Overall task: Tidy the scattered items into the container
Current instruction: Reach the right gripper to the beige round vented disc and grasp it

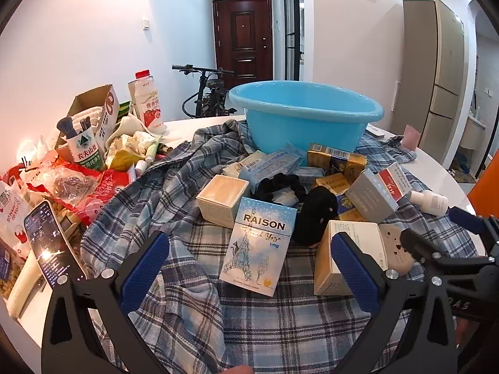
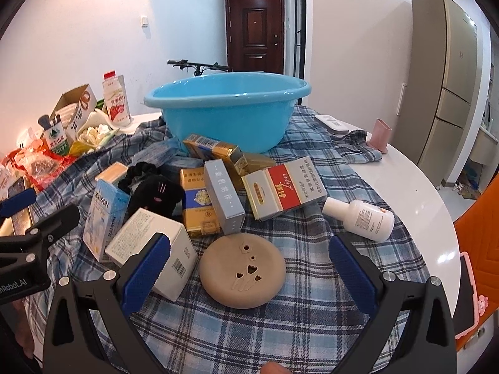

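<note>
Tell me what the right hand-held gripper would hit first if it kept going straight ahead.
Most likely the round tan disc, lying on the plaid cloth between the open right hand-held gripper's fingers; depth is uncertain.

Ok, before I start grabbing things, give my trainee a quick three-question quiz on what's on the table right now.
1. True or false: the blue basin already holds some of the scattered boxes.
2. Which item lies straight ahead between the right gripper jaws? A) white bottle B) round beige disc C) black plush toy
3. Fill in: the box standing in front of the left gripper reads ____.

Key: 1 false, no boxes show in it and they all lie on the plaid cloth; 2 B; 3 RAISON.
</note>
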The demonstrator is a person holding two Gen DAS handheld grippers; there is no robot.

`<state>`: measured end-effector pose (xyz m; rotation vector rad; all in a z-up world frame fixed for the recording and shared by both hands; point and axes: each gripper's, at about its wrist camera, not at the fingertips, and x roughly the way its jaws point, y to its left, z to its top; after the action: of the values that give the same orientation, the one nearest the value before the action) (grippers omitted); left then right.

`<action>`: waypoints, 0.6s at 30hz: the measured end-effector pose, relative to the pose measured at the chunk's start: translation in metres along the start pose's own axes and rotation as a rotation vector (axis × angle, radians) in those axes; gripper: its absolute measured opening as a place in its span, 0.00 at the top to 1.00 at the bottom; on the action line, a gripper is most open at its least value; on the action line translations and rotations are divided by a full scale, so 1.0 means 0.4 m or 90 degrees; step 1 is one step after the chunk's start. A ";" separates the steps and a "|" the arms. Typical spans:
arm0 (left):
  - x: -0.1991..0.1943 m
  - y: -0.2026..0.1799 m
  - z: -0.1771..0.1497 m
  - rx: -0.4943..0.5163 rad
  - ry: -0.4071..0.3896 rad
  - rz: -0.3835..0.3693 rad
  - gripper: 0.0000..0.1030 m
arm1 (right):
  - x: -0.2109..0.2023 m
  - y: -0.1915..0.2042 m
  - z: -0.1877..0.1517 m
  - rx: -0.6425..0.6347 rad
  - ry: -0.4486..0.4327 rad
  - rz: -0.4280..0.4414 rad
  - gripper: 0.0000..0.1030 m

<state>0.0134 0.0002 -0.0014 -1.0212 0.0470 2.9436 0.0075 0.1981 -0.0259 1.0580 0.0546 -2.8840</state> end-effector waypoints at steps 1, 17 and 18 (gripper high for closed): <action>-0.001 0.001 0.000 0.001 0.000 0.001 0.00 | 0.005 0.002 -0.003 -0.006 0.004 -0.004 0.00; 0.023 -0.006 -0.016 0.002 0.017 -0.002 0.00 | 0.128 0.000 -0.051 -0.042 0.123 -0.004 0.00; 0.024 -0.006 -0.017 0.001 0.018 -0.001 0.00 | 0.138 -0.001 -0.053 -0.041 0.134 -0.001 0.00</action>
<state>0.0101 0.0023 -0.0127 -1.0620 0.0493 2.9279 -0.0208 0.1966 -0.0778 1.3438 0.1574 -2.7398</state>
